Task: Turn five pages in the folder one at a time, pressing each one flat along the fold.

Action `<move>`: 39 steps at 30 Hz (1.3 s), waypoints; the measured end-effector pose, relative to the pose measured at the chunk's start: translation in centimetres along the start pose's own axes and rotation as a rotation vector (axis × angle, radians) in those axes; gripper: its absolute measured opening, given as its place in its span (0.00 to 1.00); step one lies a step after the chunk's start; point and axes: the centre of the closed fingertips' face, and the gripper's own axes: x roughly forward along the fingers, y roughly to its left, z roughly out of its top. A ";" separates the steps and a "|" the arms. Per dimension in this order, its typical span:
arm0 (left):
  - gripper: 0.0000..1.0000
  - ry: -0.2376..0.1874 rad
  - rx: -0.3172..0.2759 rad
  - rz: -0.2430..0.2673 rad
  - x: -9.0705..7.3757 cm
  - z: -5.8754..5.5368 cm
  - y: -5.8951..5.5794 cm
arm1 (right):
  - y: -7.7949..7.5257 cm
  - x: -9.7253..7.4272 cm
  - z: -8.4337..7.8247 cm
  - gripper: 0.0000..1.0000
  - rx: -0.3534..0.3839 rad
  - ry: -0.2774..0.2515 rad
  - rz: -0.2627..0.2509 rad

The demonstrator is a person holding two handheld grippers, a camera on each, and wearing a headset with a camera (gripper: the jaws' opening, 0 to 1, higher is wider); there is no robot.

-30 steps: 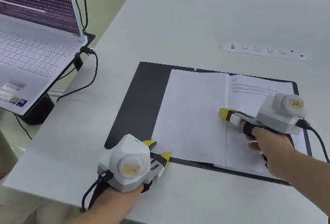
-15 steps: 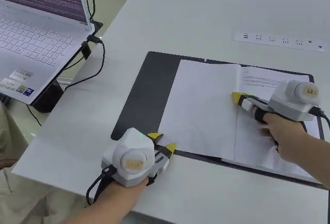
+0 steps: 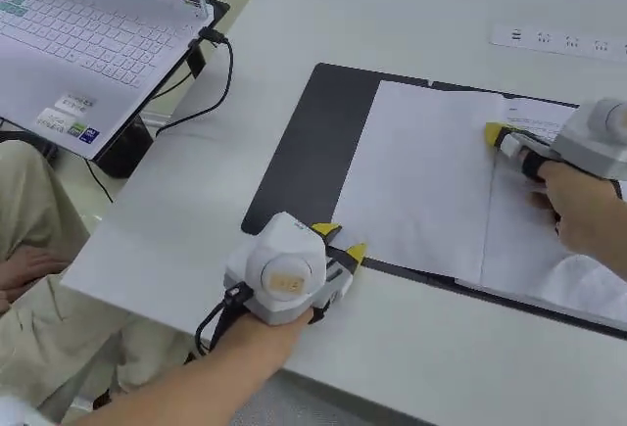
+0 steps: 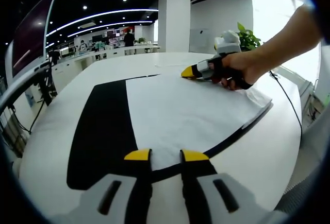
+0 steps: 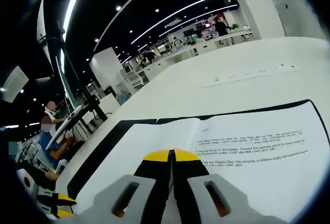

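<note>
The folder [image 3: 312,142] lies open on the white table, its black inner cover bare on the left. A turned white page [image 3: 421,176] lies over it, and a printed page [image 3: 544,118] lies to the right of the fold. My right gripper [image 3: 493,134] is shut, its yellow tips down on the fold near the far end; its own view shows the gripper [image 5: 170,155] closed over the crease. My left gripper [image 3: 341,240] stands open at the folder's near edge, holding nothing, and in its own view that gripper [image 4: 166,155] faces the page's near edge.
An open laptop [image 3: 93,24] sits at the far left with black cables [image 3: 217,66] running from it. A white power strip [image 3: 558,42] lies beyond the folder. A person's beige-clad legs [image 3: 44,279] are past the table's left edge.
My right gripper has slid along the fold toward the folder's far edge, still shut. The left gripper has kept its place at the near edge. The head camera has shifted.
</note>
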 end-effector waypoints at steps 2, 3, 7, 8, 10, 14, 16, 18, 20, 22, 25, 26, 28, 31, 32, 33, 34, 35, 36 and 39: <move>0.20 -0.002 -0.003 0.001 0.0 0.0 0.0 | -0.2 0.4 0.4 0.00 -0.016 0.002 -0.011; 0.20 -0.002 -0.002 0.001 0.0 0.0 0.0 | -0.3 0.6 0.6 0.00 -0.016 0.000 -0.016; 0.20 -0.007 -0.002 -0.001 -0.1 0.0 0.0 | -0.9 1.3 1.6 0.00 -0.017 -0.028 -0.040; 0.20 -0.008 -0.003 -0.002 0.0 0.0 0.0 | -0.9 1.4 1.7 0.00 -0.019 -0.031 -0.043; 0.20 -0.008 0.000 -0.002 0.0 0.0 0.0 | -1.1 1.7 2.1 0.00 -0.016 -0.045 -0.054; 0.20 -0.007 -0.001 -0.001 0.0 -0.1 0.0 | -3.2 3.2 2.8 0.00 0.033 -0.077 -0.068; 0.20 -0.008 -0.003 0.000 0.0 -0.1 0.0 | -4.1 3.8 3.0 0.00 0.058 -0.082 -0.071; 0.20 -0.010 -0.003 0.001 0.0 -0.1 0.0 | -4.4 4.1 3.1 0.00 0.063 -0.079 -0.075; 0.20 -0.010 -0.003 0.002 0.0 -0.1 0.0 | -4.6 4.2 3.0 0.00 0.064 -0.076 -0.077; 0.20 -0.010 -0.002 0.002 0.0 -0.1 0.0 | -4.8 4.3 3.0 0.00 0.068 -0.072 -0.080; 0.20 -0.010 -0.003 0.003 0.0 -0.1 0.0 | -4.8 4.0 2.5 0.00 0.077 -0.059 -0.070; 0.20 -0.011 -0.006 0.003 0.0 -0.1 0.0 | -4.7 3.9 2.3 0.00 0.077 -0.055 -0.066; 0.20 -0.011 -0.008 0.004 0.0 -0.1 0.0 | -4.3 3.5 1.9 0.00 0.074 -0.047 -0.047; 0.20 -0.011 -0.008 0.003 0.0 -0.1 0.0 | -4.1 2.8 1.4 0.00 0.105 -0.048 -0.043; 0.20 -0.011 -0.007 0.003 0.0 -0.1 0.0 | -4.0 2.7 1.2 0.00 0.108 -0.048 -0.040; 0.20 -0.012 -0.008 0.003 0.0 -0.1 -0.1 | -3.6 2.4 0.9 0.00 0.109 -0.045 -0.031; 0.20 -0.013 -0.009 0.004 0.0 -0.1 -0.1 | -3.4 2.3 0.7 0.00 0.103 -0.040 -0.023; 0.20 -0.014 -0.008 0.004 0.0 -0.1 -0.1 | -3.1 2.0 0.5 0.00 0.096 -0.034 -0.017; 0.20 -0.015 -0.006 0.005 0.1 -0.1 0.0 | -2.7 1.6 0.2 0.00 0.093 -0.025 -0.008; 0.20 -0.015 -0.006 0.004 0.1 -0.1 0.0 | -1.1 0.1 -0.5 0.00 0.085 -0.013 0.008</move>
